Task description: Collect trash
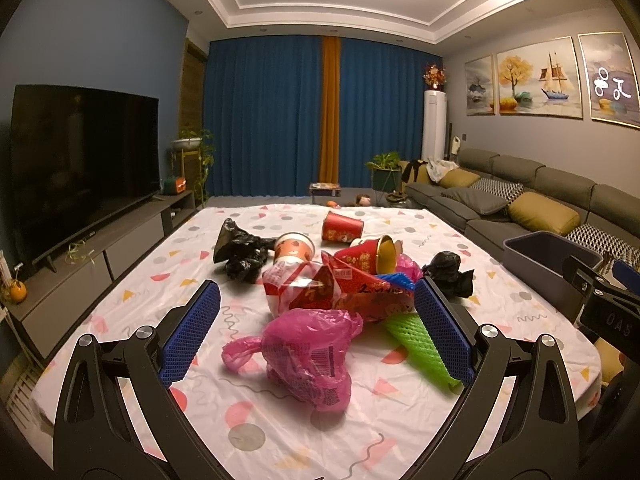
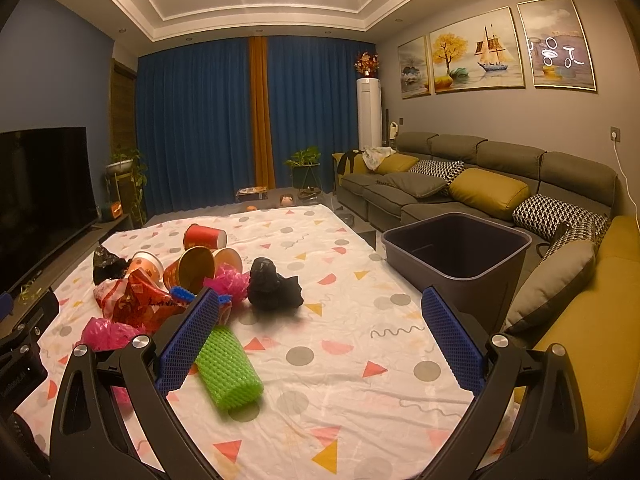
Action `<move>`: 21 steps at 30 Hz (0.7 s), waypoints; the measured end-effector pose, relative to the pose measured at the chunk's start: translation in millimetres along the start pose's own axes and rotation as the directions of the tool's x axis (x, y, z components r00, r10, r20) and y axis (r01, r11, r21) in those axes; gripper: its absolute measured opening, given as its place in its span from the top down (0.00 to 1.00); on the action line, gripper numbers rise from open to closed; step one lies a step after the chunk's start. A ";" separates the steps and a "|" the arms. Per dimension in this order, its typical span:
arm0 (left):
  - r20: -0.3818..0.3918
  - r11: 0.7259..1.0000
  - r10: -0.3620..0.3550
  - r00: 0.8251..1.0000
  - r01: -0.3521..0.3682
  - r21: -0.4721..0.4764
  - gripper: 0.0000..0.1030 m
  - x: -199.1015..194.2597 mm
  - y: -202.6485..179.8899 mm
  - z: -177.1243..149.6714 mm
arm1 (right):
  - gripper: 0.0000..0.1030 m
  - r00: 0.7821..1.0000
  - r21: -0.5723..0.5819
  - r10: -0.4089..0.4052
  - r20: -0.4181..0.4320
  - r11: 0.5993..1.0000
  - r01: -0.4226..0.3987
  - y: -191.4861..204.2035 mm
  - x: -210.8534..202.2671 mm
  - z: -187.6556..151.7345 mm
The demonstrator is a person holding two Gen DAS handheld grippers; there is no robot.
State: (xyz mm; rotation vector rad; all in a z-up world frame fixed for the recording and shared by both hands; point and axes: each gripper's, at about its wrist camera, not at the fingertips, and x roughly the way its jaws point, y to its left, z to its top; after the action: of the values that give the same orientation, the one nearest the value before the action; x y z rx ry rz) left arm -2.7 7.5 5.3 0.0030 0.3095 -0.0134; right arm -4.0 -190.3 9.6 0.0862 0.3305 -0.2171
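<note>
The left gripper (image 1: 318, 320) hangs above the table (image 1: 400, 432) with its blue pads (image 1: 192, 336) spread wide and nothing between them touching either one. In its view the litter lies in a loose heap ahead.

At about ten o'clock from the heap's middle sits a crumpled black bag (image 1: 240, 252). Just right of it, a paper cup (image 1: 294, 250) lies tipped with its mouth facing the camera. At twelve o'clock, farther back, a red cup (image 1: 342, 227) lies on its side, apart from the rest. A red wrapper (image 1: 340, 292) spreads across the middle, with a gold-lined red cup (image 1: 370, 256) lying on its far edge. At six o'clock, nearest the camera, lies a pink plastic bag (image 1: 308, 356). At about four o'clock a green foam net (image 1: 418, 344) lies beside the right pad. At two o'clock is a second black bag (image 1: 450, 272), a little apart from the heap.

The right gripper (image 2: 320, 338) is likewise wide open and holds nothing. Its left pad (image 2: 188, 340) overlaps the near side of the heap in this view, and the green foam net lies just beside it at about seven o'clock. The second black bag sits at eleven o'clock, between the pads but well ahead. At two o'clock stands a dark grey bin (image 2: 460, 256), upright beside the table's right edge, in front of the sofa (image 2: 500, 196).
</note>
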 end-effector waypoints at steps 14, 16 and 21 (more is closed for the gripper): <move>0.001 1.000 0.003 1.000 -0.003 -0.007 0.07 1.9 -1.5 -1.1 | 0.05 1.000 0.000 0.004 -0.005 1.000 -0.004 0.6 1.1 -1.7; 0.001 1.000 0.003 1.000 -0.003 -0.008 0.07 1.9 -1.6 -1.1 | 0.05 1.000 -0.001 0.004 -0.006 1.000 -0.004 0.4 1.5 -2.4; 0.003 1.000 0.017 1.000 -0.017 -0.016 0.07 2.5 1.5 -2.0 | 0.05 1.000 -0.005 0.011 -0.013 1.000 -0.011 0.0 3.9 -4.3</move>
State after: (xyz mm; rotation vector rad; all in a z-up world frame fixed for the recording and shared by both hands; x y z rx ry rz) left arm -1.0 9.0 2.6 -0.0104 0.3062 0.0064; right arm -1.8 -190.5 4.3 0.0842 0.3433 -0.2051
